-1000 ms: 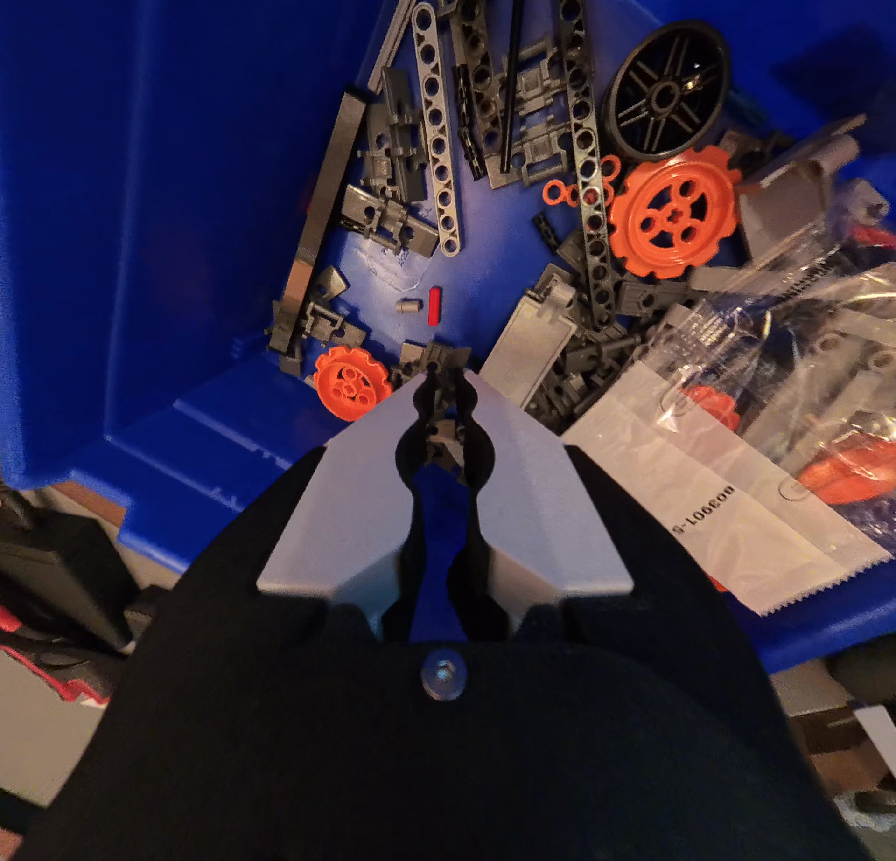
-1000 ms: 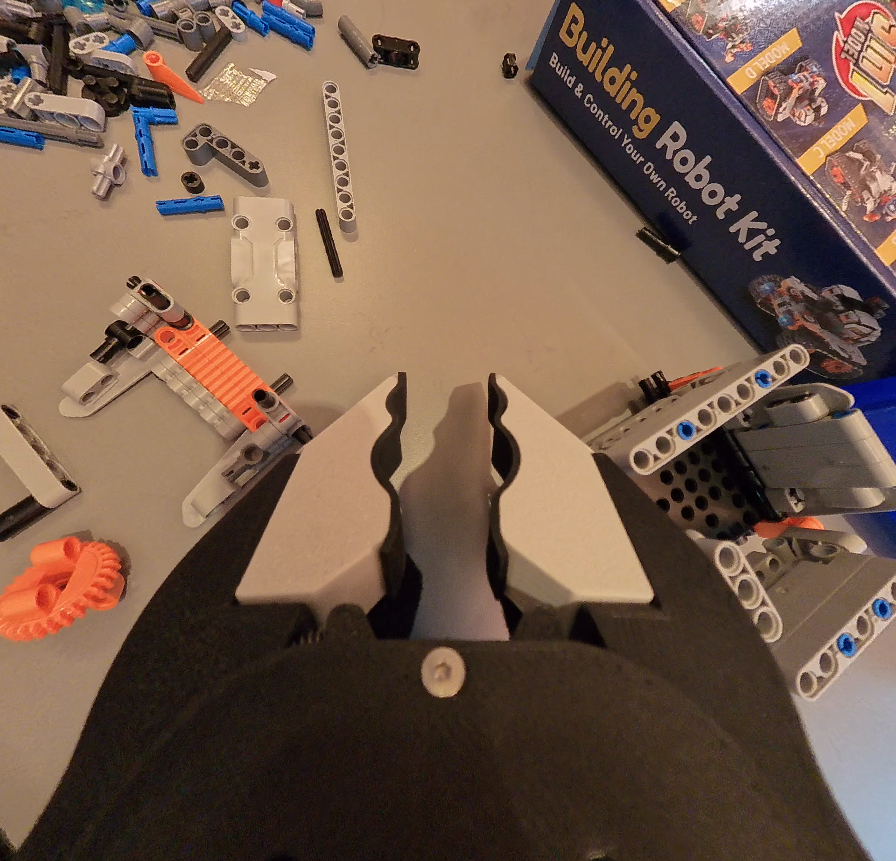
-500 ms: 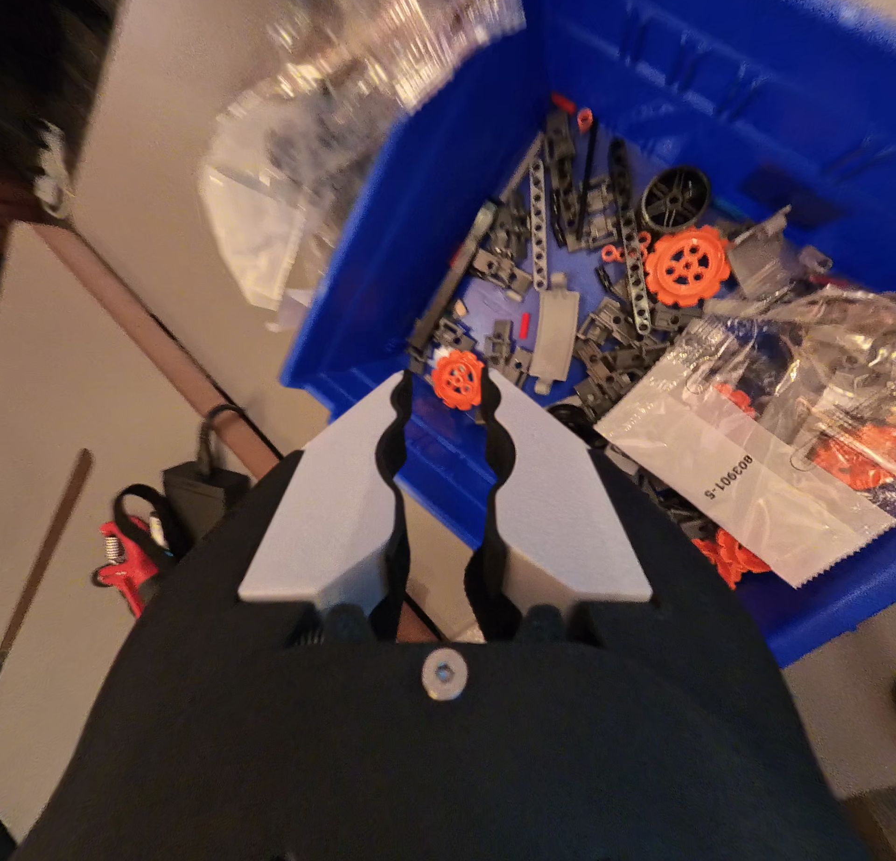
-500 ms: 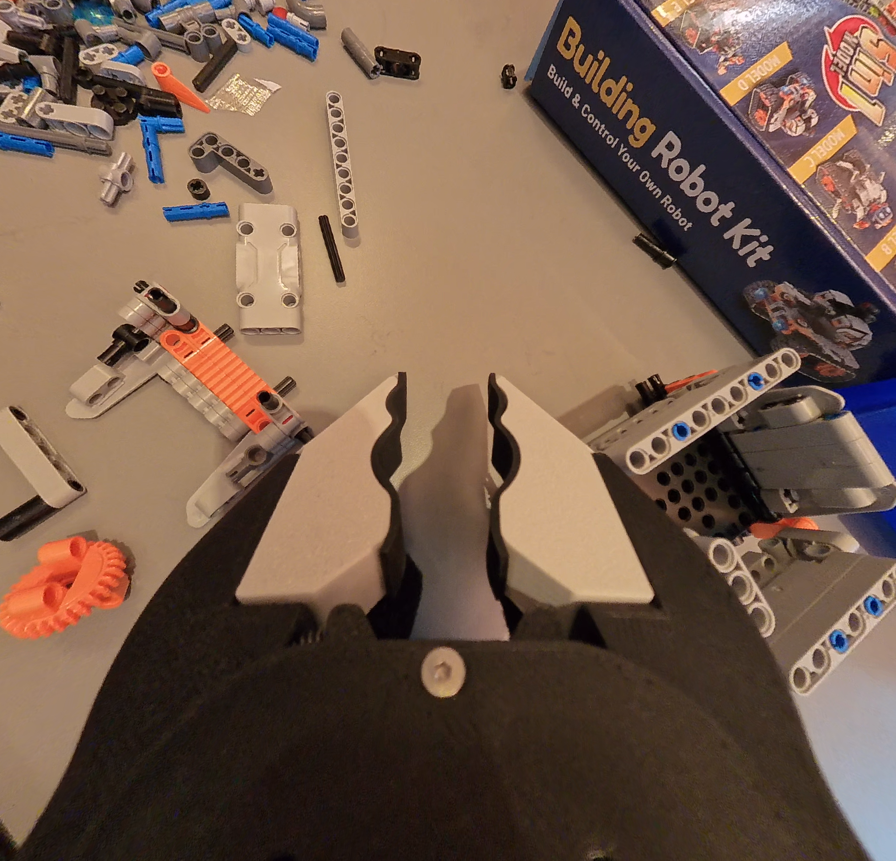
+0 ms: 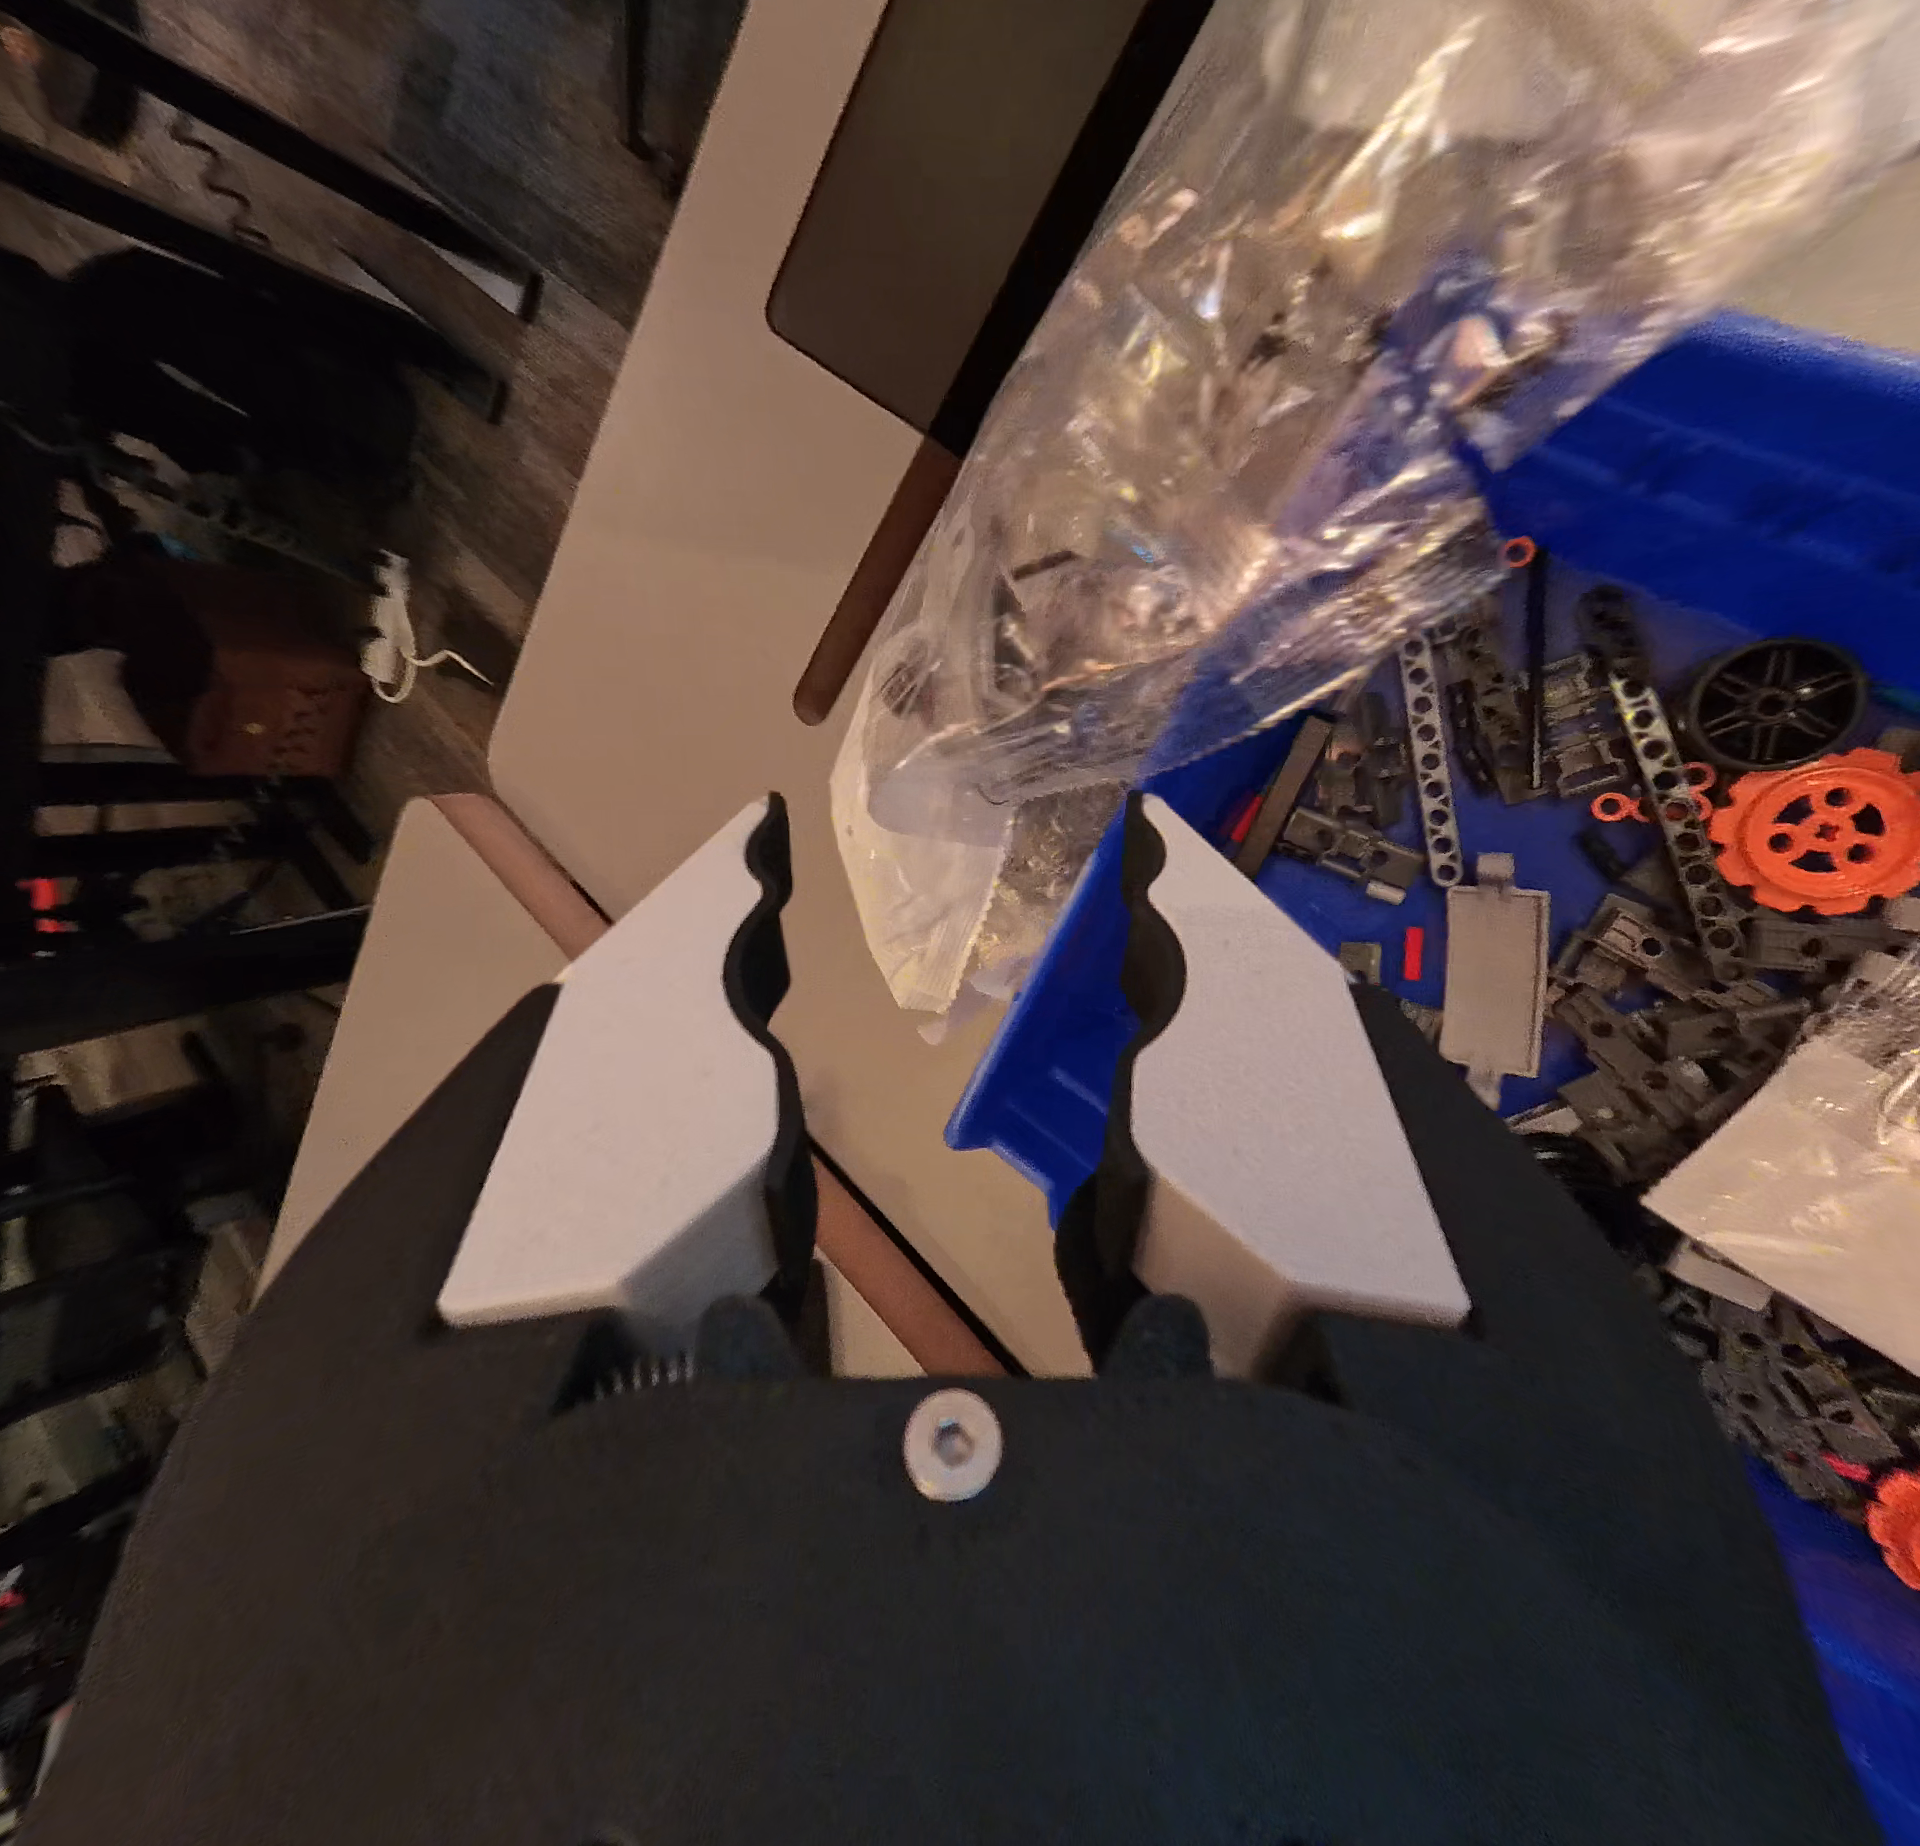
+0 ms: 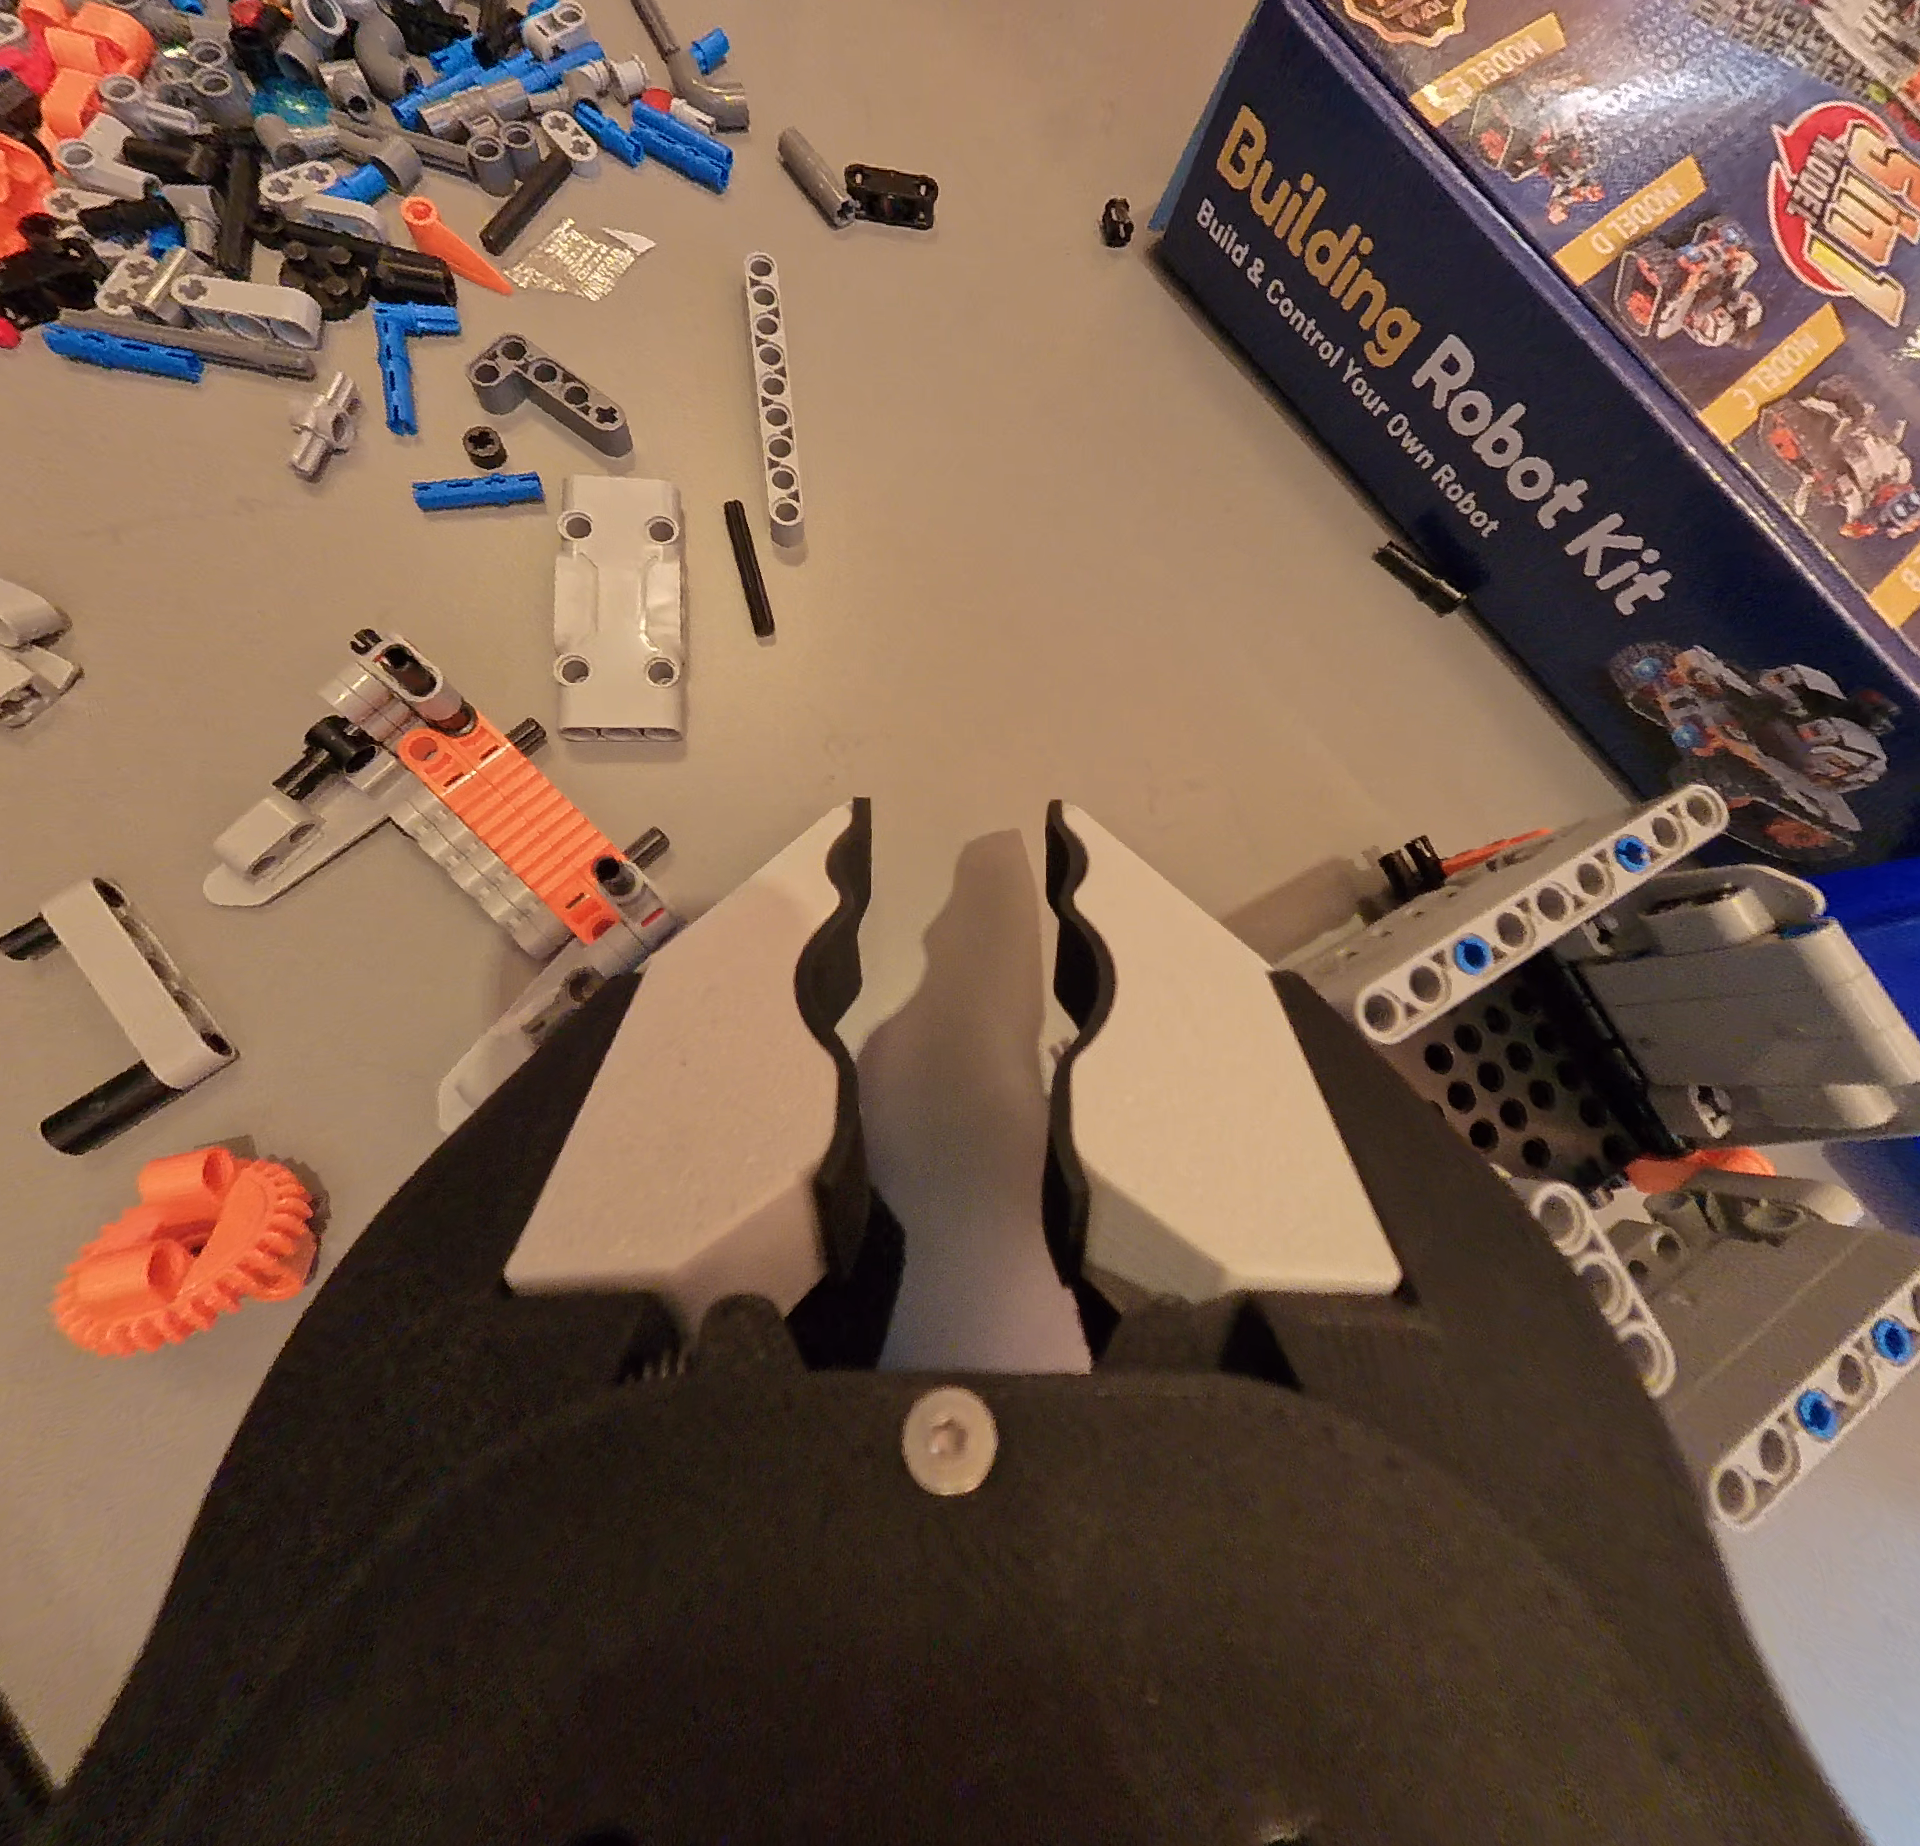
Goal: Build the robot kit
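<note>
My left gripper (image 5: 954, 820) is open and empty, held above the near corner of a blue bin (image 5: 1039, 1069). The bin holds dark grey beams, a black wheel (image 5: 1777, 705), an orange gear wheel (image 5: 1813, 840) and a grey plate (image 5: 1491, 975). A crumpled clear plastic bag (image 5: 1195, 549) lies over the bin's far rim, just beyond the fingertips. My right gripper (image 6: 956, 820) is open and empty above a grey table (image 6: 1039, 549). It sits between an orange and grey ribbed assembly (image 6: 499, 820) on its left and a partly built grey model (image 6: 1558, 1017) on its right.
A dark blue kit box (image 6: 1558, 290) stands at the right. A heap of blue, grey, black and orange pieces (image 6: 260, 165) fills the far left. A grey panel (image 6: 618, 612), a long grey beam (image 6: 774, 394) and an orange gear (image 6: 182, 1246) lie loose. The table edge and dark floor show left of the bin. Tip to tip, the grippers are about 65 cm apart.
My left gripper, shut around a small dark piece inside the bin a second ago, has opened wide and drawn back out, empty, over the bin's corner. My right gripper has barely moved.
</note>
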